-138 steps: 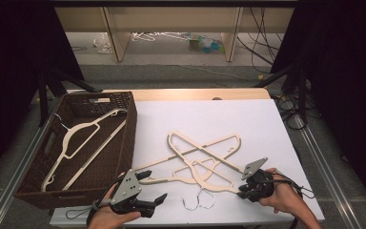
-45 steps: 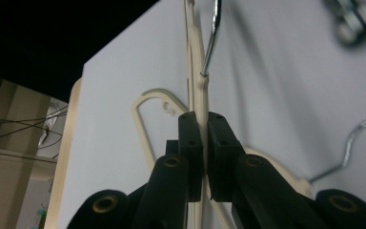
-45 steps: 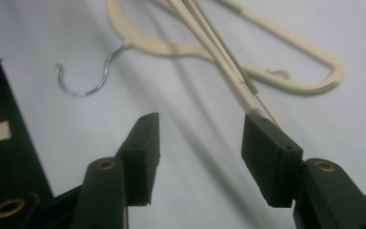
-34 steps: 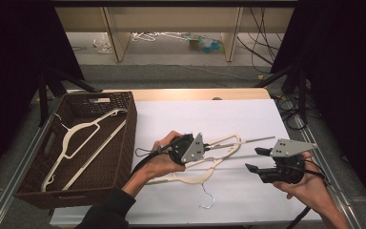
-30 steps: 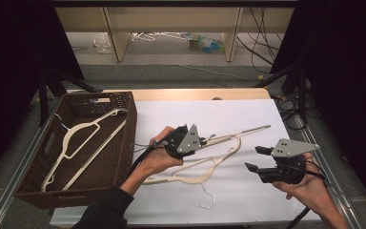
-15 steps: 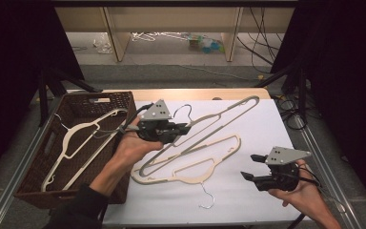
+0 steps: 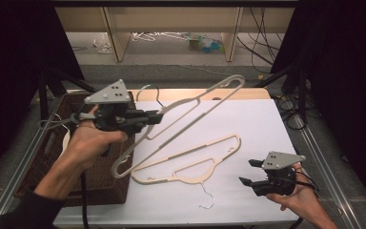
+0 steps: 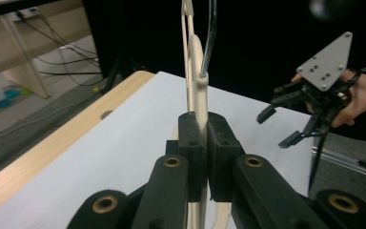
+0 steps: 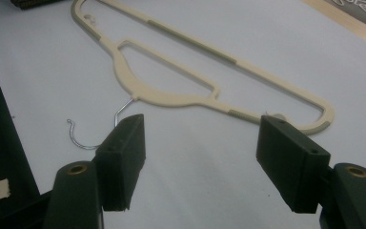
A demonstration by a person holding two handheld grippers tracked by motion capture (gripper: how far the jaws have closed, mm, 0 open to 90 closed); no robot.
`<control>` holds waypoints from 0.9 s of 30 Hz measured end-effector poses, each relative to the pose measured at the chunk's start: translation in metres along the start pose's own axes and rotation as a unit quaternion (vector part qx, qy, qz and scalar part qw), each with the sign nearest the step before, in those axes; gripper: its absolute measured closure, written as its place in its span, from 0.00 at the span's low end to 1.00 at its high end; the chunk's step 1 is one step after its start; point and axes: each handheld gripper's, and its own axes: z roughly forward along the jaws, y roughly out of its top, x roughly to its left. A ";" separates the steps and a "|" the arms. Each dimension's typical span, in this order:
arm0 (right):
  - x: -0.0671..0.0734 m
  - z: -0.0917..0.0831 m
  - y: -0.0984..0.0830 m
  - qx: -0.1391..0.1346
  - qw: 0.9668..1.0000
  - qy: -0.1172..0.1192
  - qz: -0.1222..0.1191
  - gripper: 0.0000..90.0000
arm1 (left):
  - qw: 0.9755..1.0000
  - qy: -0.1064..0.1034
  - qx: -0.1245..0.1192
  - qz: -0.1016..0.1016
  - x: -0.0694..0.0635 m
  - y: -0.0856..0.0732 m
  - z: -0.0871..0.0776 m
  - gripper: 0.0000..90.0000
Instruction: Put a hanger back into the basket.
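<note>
Left tongs (image 7: pixel 155 117), upper left of the high view, clamped on the neck of the lifted hanger (image 7: pixel 190 112); it hangs in air, tilted, long bar running toward upper centre, above the edge of the wicker basket (image 7: pixel 47 157). Judged light, stiff, thin plastic, somewhat slippery; the neck below the wire hook is the sound hold.

Second hanger (image 7: pixel 190 162) lies flat on the white worktop (image 7: pixel 262 124), centre frame, hook toward the bottom edge. Right tongs (image 7: pixel 249 171), lower right, jaws wide and have just been opening, nothing between them; that hanger sits just beyond the pads (image 9: pixel 124 148).
</note>
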 end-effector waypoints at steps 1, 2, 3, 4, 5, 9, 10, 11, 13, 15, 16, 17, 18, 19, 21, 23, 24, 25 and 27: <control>0.000 0.001 -0.002 0.003 1.000 0.000 -0.001 0.38 | 1.000 0.009 0.001 0.003 0.004 -0.001 -0.006 0.96; 0.000 0.001 -0.002 0.003 1.000 0.000 -0.001 0.38 | 1.000 0.017 0.000 0.000 0.007 -0.002 -0.013 0.96; 0.000 0.001 -0.002 0.003 1.000 0.000 0.001 0.38 | 1.000 0.026 0.000 -0.004 0.011 -0.003 -0.019 0.96; 0.001 0.002 -0.004 0.005 1.000 0.000 0.001 0.37 | 0.999 0.036 0.002 -0.002 0.016 -0.005 -0.025 0.96; 0.001 0.003 -0.004 0.005 1.000 0.002 0.001 0.37 | 0.999 0.053 0.006 -0.007 0.025 -0.010 -0.036 0.96; 0.002 0.004 -0.007 0.004 1.000 0.005 -0.003 0.36 | 0.997 0.080 0.011 -0.016 0.040 -0.021 -0.052 0.96; 0.003 0.004 -0.007 0.004 1.000 0.005 0.002 0.36 | 0.996 0.087 0.012 -0.016 0.043 -0.024 -0.055 0.96; 0.003 0.004 -0.008 0.005 1.000 0.005 0.006 0.35 | 0.995 0.095 0.016 -0.017 0.048 -0.028 -0.061 0.96; 0.002 0.005 -0.009 0.003 1.000 0.004 0.006 0.34 | 0.994 0.106 0.020 -0.022 0.056 -0.034 -0.067 0.96; 0.003 0.005 -0.011 0.002 1.000 0.001 0.010 0.34 | 0.993 0.117 0.025 -0.023 0.063 -0.041 -0.074 0.96; 0.003 0.006 -0.012 0.000 1.000 0.001 0.010 0.34 | 0.991 0.124 0.032 -0.029 0.066 -0.046 -0.078 0.96; 0.002 0.006 -0.012 -0.002 1.000 0.001 0.008 0.33 | 0.991 0.127 0.034 -0.031 0.068 -0.049 -0.080 0.96; 0.003 0.006 -0.013 0.000 1.000 0.000 0.010 0.33 | 0.990 0.134 0.038 -0.033 0.071 -0.052 -0.083 0.96; 0.003 0.006 -0.013 0.001 1.000 0.000 0.011 0.33 | 0.989 0.140 0.041 -0.034 0.074 -0.057 -0.086 0.96; 0.003 0.007 -0.014 -0.002 1.000 0.000 0.011 0.33 | 0.987 0.148 0.047 -0.034 0.078 -0.063 -0.090 0.96; 0.004 0.008 -0.014 0.000 1.000 0.002 0.013 0.33 | 0.985 0.159 0.053 -0.036 0.084 -0.070 -0.095 0.96; 0.004 0.009 -0.014 0.001 1.000 0.004 0.007 0.33 | 0.984 0.164 0.054 -0.039 0.086 -0.073 -0.097 0.96; 0.004 0.009 -0.014 0.001 1.000 0.003 0.008 0.33 | 0.985 0.163 0.054 -0.035 0.089 -0.075 -0.098 0.96; 0.005 0.009 -0.015 -0.001 1.000 0.002 0.007 0.33 | 0.982 0.176 0.060 -0.038 0.094 -0.082 -0.103 0.96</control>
